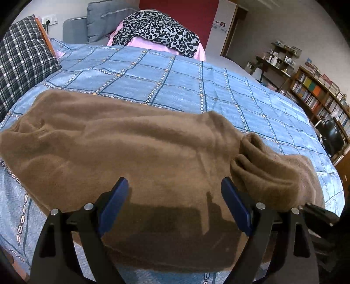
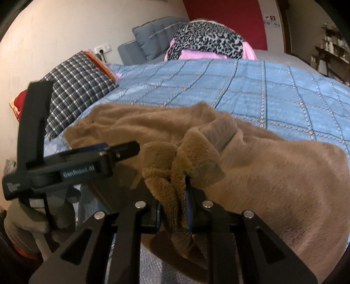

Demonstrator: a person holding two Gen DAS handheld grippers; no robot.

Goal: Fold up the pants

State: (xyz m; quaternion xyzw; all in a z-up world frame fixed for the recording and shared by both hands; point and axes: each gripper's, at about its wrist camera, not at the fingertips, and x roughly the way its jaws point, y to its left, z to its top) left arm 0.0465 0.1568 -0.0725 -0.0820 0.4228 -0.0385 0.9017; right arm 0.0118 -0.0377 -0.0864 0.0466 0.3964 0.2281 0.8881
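We see the brown fleece pants (image 1: 122, 153) spread across the near part of a bed, on a blue checked bedspread (image 1: 175, 83). In the left wrist view they run from the left edge of the bed to the right, where a rolled, bunched end (image 1: 258, 161) sits just beside the right blue pad. The left gripper (image 1: 174, 196) hangs over the near middle of the fabric with its fingers spread wide and nothing between them; its shadow falls on the fleece below. Whether the pads touch the cloth we cannot tell.

In the right wrist view, the right gripper (image 2: 174, 205) has its fingers drawn close together on a thick fold of the pants (image 2: 273, 174), the fluffy cloth bulging up and out of the narrow gap between the blue pads (the pads themselves are largely buried in it). To the left in that same view we see the left gripper (image 2: 91, 150) from the side, level with the near left part of the pants.

Far across the bed lies a leopard-print cloth (image 1: 157, 30) on something pink (image 1: 142, 42), with a grey cushion (image 1: 102, 15) behind. A dark plaid pillow (image 1: 24, 59) rests at the far left. A bookshelf (image 1: 317, 96) stands at the right of the room.
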